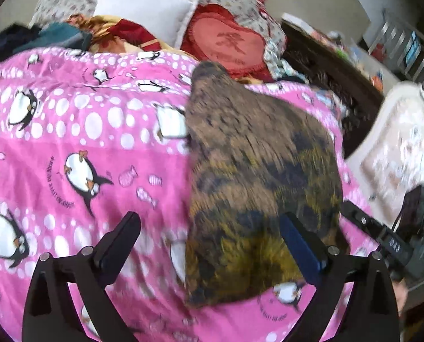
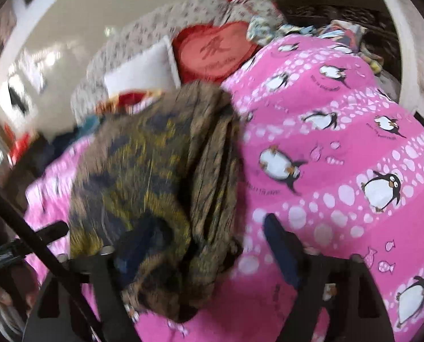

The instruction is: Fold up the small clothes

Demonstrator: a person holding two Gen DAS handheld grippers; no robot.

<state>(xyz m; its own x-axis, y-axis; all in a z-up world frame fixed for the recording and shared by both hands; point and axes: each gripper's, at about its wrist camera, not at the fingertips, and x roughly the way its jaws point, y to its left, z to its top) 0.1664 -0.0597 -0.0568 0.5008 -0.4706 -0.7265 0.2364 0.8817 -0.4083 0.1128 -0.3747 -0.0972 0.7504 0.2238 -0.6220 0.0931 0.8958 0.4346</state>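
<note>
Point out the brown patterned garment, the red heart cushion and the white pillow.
brown patterned garment [image 1: 257, 176], left wrist view, middle of the cloth.
red heart cushion [image 1: 229, 45], left wrist view, centre near the embroidered character.
white pillow [image 1: 146, 14], left wrist view, middle of its face.

What I can't make out over the bed

Motion smears my brown-and-yellow garment [image 1: 257, 176], so I can't read its folds, its edges or what kind of clothing it is. It drapes over my right gripper's [image 2: 209, 236] left finger [image 2: 137, 245], hiding most of that pad. The bases of my left gripper's [image 1: 212, 228] fingers [image 1: 118, 239] run off the bottom edge. The clutter [image 1: 334, 45] beyond the pink penguin blanket [image 1: 69, 131] is too blurred to name, and the print beside the penguins is too small to read.
</note>
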